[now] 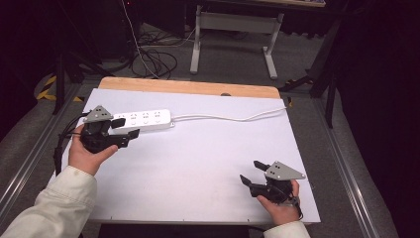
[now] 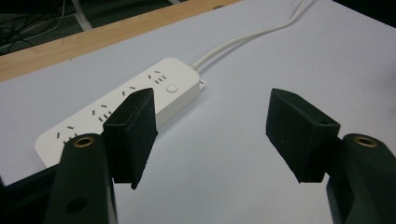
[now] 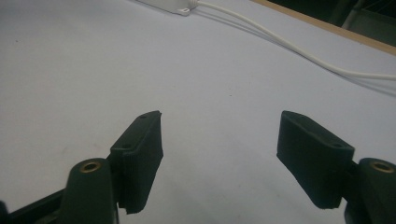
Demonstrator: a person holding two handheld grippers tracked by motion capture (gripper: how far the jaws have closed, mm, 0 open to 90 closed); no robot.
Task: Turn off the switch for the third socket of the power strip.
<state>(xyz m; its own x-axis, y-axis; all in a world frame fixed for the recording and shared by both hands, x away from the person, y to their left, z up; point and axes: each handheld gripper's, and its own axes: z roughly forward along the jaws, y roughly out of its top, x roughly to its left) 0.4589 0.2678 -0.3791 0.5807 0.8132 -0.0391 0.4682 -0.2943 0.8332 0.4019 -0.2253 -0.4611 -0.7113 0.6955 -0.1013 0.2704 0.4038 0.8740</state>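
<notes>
power strip point(image 1: 143, 119): white, long, several sockets, cord trailing right, flat on table point(image 1: 198, 163) | left gripper point(image 1: 125, 130): jaws released, beside strip | right gripper point(image 1: 250, 173): jaws released, empty

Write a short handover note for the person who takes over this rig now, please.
Left gripper: open, holds nothing, at the near side of the power strip.
Right gripper: open, holds nothing, over the near right part of the table.
Strip: flat at the far left; its cord runs off the right edge.
Done: no grasp yet.
Left: probably grasp the strip with the left gripper.
</notes>
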